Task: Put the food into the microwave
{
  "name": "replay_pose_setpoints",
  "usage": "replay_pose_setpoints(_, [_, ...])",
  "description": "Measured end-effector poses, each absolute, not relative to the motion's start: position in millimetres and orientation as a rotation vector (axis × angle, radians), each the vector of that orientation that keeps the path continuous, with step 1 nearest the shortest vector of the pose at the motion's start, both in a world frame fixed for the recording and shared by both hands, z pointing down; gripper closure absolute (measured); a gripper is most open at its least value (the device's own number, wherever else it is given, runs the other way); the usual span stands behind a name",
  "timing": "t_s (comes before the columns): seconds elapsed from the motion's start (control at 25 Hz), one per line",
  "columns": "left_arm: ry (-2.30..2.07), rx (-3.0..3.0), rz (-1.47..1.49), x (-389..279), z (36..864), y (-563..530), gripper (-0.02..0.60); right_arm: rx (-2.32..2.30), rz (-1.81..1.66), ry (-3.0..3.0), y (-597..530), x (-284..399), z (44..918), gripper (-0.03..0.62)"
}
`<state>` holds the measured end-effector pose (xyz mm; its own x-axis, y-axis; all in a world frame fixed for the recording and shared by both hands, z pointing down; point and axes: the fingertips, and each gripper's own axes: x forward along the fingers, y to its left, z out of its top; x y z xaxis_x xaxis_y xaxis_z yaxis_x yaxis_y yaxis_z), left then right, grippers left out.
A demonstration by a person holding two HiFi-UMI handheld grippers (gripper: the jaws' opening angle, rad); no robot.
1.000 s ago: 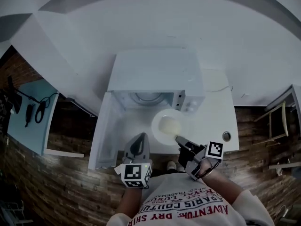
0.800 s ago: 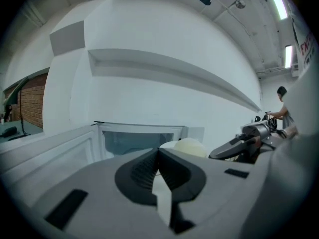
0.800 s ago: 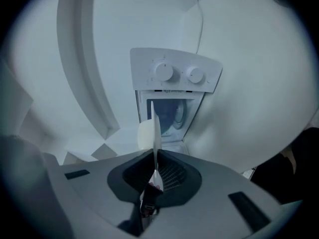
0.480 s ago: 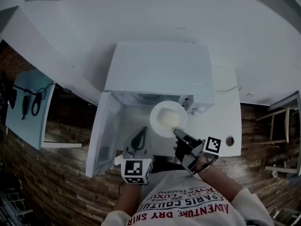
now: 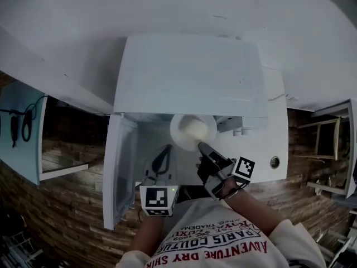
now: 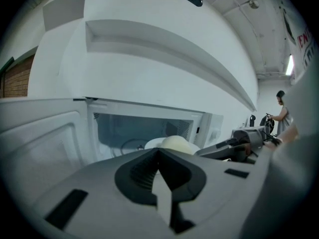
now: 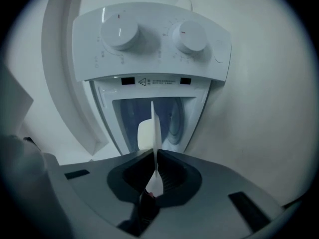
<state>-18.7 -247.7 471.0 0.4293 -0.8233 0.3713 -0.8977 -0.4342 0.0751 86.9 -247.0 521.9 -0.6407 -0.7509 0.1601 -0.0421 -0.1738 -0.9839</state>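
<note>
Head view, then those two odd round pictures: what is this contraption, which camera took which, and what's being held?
No robot here: a person holds a two-jaw gripper in each hand. The head view comes from a camera on the person's head, looking down. The other two come from cameras riding on the grippers, looking along their jaws. On the white table stands a microwave with its door swung open to the left. The right gripper is clamped on the rim of a white plate carrying a pale mound of food, at the microwave's opening. Its own view shows the plate edge-on. The left gripper is shut and empty.
</note>
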Motion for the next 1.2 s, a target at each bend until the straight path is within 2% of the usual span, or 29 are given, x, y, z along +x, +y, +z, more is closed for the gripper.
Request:
replay_pose_setpoints(0.48, [-1.494, 2.362, 0.394, -50, 485, -267, 0.578, -1.004, -1.815, 1.524, -301, 65, 559, 0.568])
replay_pose_setpoints(1.2, [-1.431, 2.367, 0.416, -45, 500, -272, 0.578, -1.092, -1.726, 1.531, -342, 57, 587, 0.562])
